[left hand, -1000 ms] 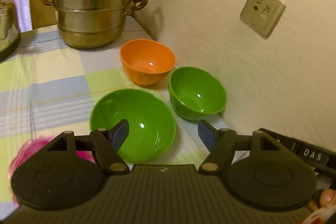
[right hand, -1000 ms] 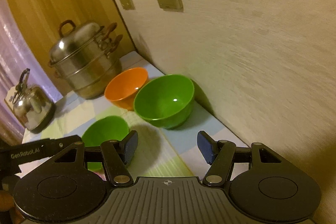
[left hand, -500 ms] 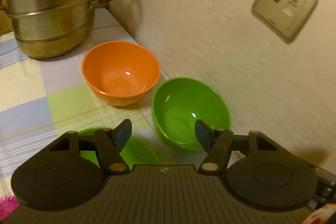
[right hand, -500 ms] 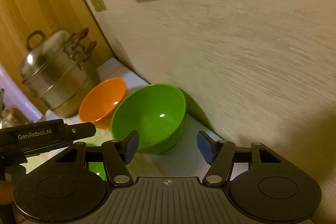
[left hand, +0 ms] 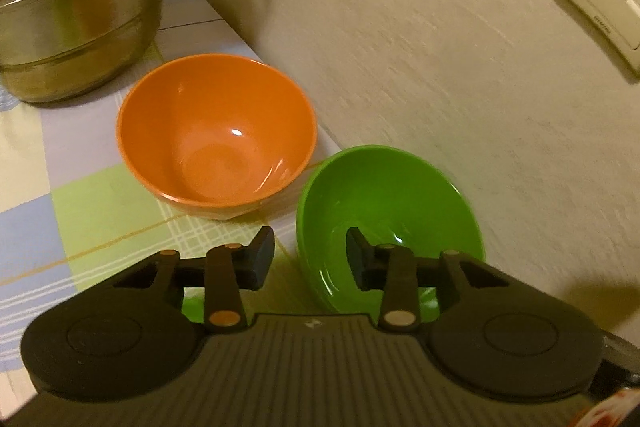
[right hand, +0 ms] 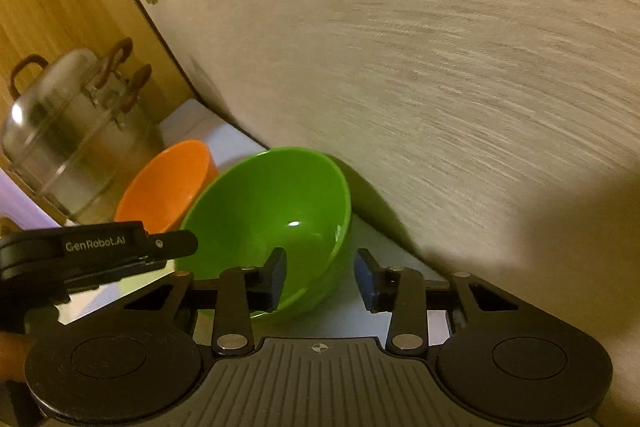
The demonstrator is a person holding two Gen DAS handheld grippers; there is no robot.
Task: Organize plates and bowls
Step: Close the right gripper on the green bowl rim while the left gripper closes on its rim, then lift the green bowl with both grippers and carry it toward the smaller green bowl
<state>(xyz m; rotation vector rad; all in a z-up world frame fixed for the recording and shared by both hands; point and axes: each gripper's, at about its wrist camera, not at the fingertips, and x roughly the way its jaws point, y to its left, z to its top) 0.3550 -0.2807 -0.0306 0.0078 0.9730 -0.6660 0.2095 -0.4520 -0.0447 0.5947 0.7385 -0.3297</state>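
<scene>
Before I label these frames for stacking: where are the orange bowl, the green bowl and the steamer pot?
orange bowl [left hand: 216,143]: left wrist view, inner wall.
green bowl [right hand: 272,203]: right wrist view, inside wall.
steamer pot [left hand: 76,11]: left wrist view, steel side.

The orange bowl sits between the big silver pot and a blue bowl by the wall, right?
Not quite: the bowl by the wall is green, not blue. The left wrist view shows the orange bowl between the big silver pot and a green bowl beside the wall.
</scene>
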